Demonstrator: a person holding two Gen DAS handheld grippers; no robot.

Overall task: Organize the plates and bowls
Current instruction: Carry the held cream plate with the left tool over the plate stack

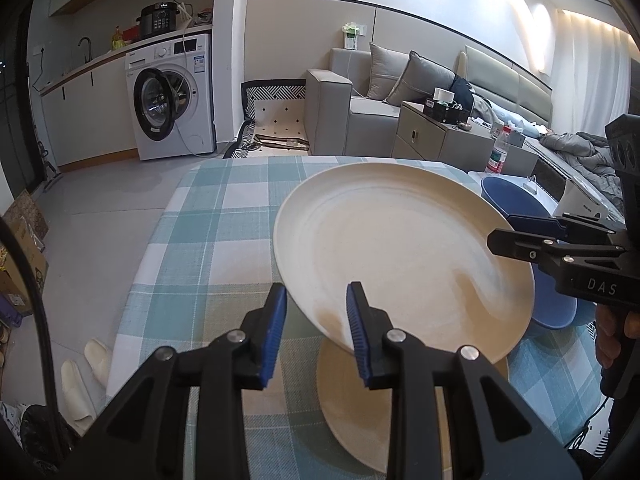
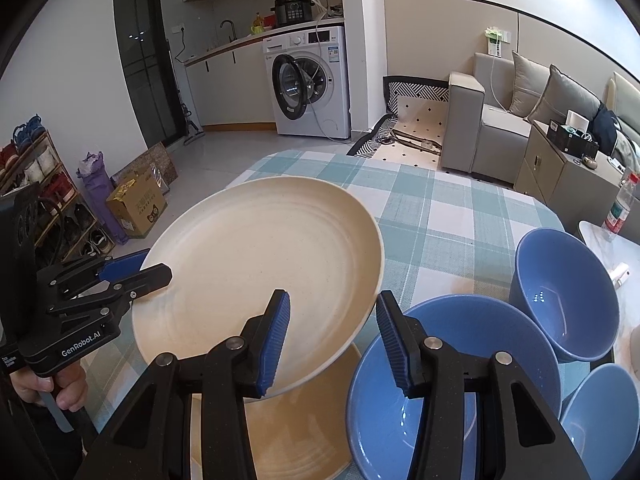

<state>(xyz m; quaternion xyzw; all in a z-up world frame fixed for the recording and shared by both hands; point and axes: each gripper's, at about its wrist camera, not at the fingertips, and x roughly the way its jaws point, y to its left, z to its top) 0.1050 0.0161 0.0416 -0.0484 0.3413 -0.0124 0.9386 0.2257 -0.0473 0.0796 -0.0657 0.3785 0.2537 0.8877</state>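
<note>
A large cream plate is held tilted above the checked tablecloth, over a second cream plate lying flat. My left gripper straddles its near-left rim; in the right wrist view it looks clamped on that rim. My right gripper straddles the opposite rim with jaws spread, one finger over the plate; it also shows in the left wrist view. Three blue bowls stand to the right.
The table has a blue-and-white checked cloth. A plastic bottle stands on a white side table at the right. Sofa, cabinet and washing machine lie beyond the table. Slippers are on the floor at the left.
</note>
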